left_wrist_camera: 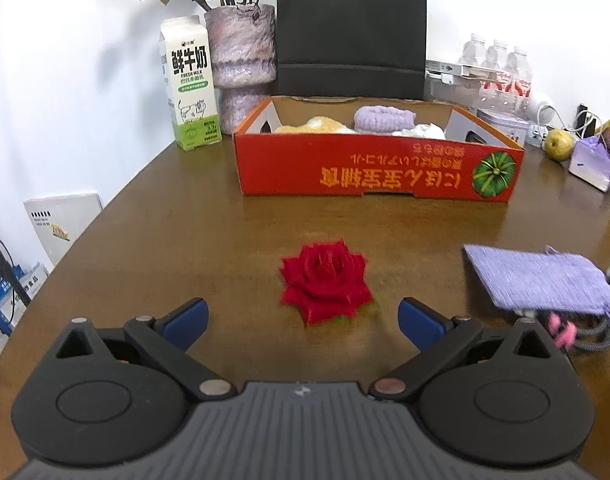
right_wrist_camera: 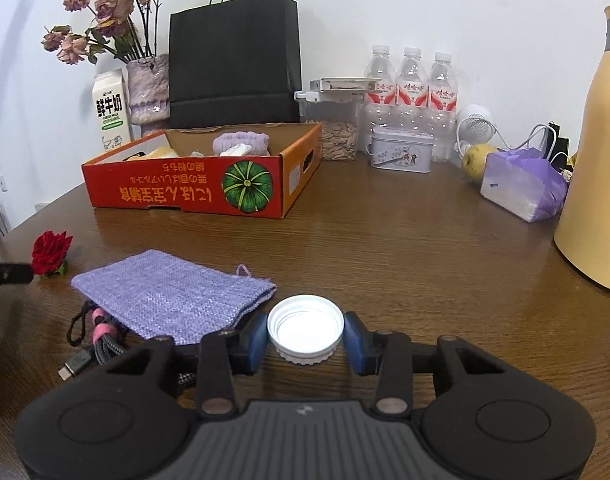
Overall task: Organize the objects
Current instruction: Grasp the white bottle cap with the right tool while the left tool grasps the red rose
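A red fabric rose (left_wrist_camera: pixel 327 282) lies on the brown table just ahead of my left gripper (left_wrist_camera: pixel 303 314), which stands open with the flower in front of its blue pads, untouched. In the right wrist view my right gripper (right_wrist_camera: pixel 305 334) is shut on a white bottle cap (right_wrist_camera: pixel 305 328), open side up, with a blue pad pressing on each side. A purple woven pouch (right_wrist_camera: pixel 173 294) lies flat to the left of the cap, partly over a braided cable (right_wrist_camera: pixel 97 344). Farther back stands an orange cardboard box (right_wrist_camera: pixel 177 190) that holds soft purple, yellow and white items.
Along the back wall stand a milk carton (left_wrist_camera: pixel 189 92), a vase of dried roses (left_wrist_camera: pixel 243 52), a black paper bag (right_wrist_camera: pixel 233 64), water bottles (right_wrist_camera: pixel 411 80), a seed jar and a tin (right_wrist_camera: pixel 401 154). A pear, a purple bag (right_wrist_camera: pixel 525 184) and a tall yellow jug (right_wrist_camera: pixel 597 160) are at the right.
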{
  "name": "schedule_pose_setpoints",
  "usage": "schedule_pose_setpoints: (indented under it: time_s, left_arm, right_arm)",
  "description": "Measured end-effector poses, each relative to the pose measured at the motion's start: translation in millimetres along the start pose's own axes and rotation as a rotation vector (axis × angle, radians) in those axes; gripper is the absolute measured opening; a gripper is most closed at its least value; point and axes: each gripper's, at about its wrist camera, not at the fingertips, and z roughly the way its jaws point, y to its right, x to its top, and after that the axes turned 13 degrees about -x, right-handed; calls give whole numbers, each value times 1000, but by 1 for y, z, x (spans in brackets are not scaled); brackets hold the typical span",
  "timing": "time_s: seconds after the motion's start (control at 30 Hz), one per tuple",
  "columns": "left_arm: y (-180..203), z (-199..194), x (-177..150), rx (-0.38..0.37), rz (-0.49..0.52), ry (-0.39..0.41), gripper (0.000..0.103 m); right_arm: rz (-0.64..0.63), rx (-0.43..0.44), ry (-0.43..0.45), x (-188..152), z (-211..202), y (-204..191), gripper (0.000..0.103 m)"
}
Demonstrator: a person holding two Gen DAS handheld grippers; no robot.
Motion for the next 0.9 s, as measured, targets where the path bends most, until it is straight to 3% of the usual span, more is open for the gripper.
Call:
schedule_pose_setpoints:
  time_s: [0.13, 0.33, 0.53, 0.6, 0.9]
  left_arm:
    - [0, 13, 8, -1, 6, 9, 102]
    - [-2, 30, 15, -6, -10, 4, 90]
    - [-5, 36, 13, -39, -39, -12, 66]
    - [-5, 34, 12, -54, -47, -8, 53]
    - [0, 18, 6, -96, -32, -2, 46]
  right_arm:
    - [6, -7, 3, 0, 0, 1, 39]
    - [11, -8, 1, 0, 1, 1, 39]
    - [14, -8, -6, 0, 2, 1, 39]
    - [15, -8, -7, 0, 2, 2, 39]
    - [15, -8, -4, 0, 2, 2, 39]
